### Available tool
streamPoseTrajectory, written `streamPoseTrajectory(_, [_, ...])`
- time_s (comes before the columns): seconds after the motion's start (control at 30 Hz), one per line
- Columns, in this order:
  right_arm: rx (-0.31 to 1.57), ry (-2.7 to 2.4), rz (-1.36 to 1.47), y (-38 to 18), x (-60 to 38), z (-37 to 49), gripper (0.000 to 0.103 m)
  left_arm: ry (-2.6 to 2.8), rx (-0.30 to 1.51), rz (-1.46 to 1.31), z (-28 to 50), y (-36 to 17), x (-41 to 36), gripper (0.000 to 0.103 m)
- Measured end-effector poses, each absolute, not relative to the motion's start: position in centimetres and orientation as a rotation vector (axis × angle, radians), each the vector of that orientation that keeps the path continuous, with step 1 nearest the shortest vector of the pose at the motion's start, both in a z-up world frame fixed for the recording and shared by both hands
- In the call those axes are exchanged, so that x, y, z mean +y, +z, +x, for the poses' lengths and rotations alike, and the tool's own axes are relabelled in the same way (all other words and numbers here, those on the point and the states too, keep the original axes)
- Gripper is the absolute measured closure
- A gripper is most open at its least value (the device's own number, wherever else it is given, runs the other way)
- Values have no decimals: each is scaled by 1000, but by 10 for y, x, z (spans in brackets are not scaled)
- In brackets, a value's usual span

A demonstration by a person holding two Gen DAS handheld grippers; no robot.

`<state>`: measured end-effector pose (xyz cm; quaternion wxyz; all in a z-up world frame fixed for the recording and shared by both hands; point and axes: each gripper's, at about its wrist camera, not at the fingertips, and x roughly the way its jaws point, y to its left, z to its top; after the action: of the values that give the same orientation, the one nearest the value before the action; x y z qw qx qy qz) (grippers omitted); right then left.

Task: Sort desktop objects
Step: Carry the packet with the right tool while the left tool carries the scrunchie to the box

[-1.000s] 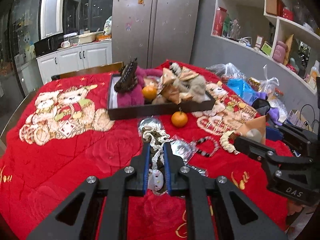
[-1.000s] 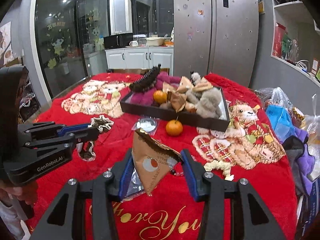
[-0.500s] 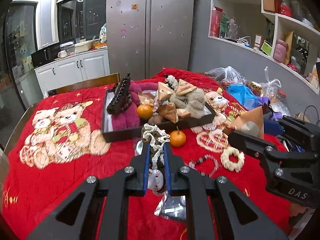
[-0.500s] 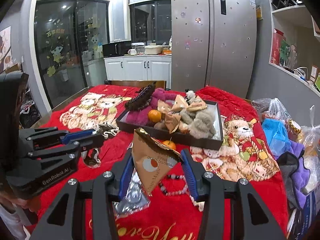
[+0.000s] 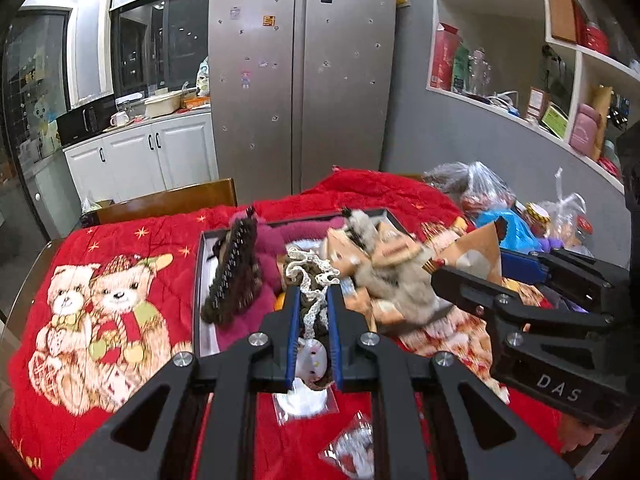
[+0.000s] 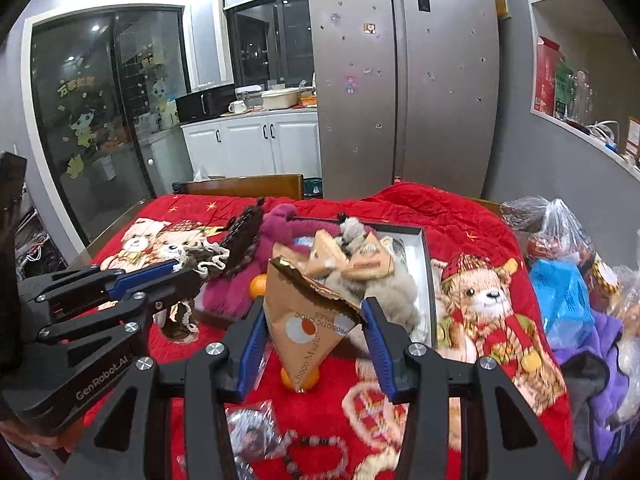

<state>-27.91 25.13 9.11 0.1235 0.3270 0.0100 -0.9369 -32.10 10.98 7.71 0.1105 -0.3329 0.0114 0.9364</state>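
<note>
Over red bedding near the tray [image 5: 200,280], the left gripper [image 5: 313,304] pinches a limp lace band [image 5: 308,276], while the right gripper [image 6: 314,320] clamps a light, crushable snack bag [image 6: 304,320] mid-body.

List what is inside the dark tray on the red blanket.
Inside the dark tray: a large dark hair claw, magenta plush, grey plush, triangular brown snack packets and an orange. The pile covers most of the tray floor, so anything underneath cannot be seen.

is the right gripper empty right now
No, the right gripper is closed on a brown triangular snack packet that stands up between its blue pads.
</note>
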Motion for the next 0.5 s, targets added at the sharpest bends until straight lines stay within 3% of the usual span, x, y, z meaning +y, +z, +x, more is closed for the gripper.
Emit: streamPoseTrajectory(0.5, [5,-2746,991,75,234,-374,56,2772,-16,-1054,-413,30,101,89])
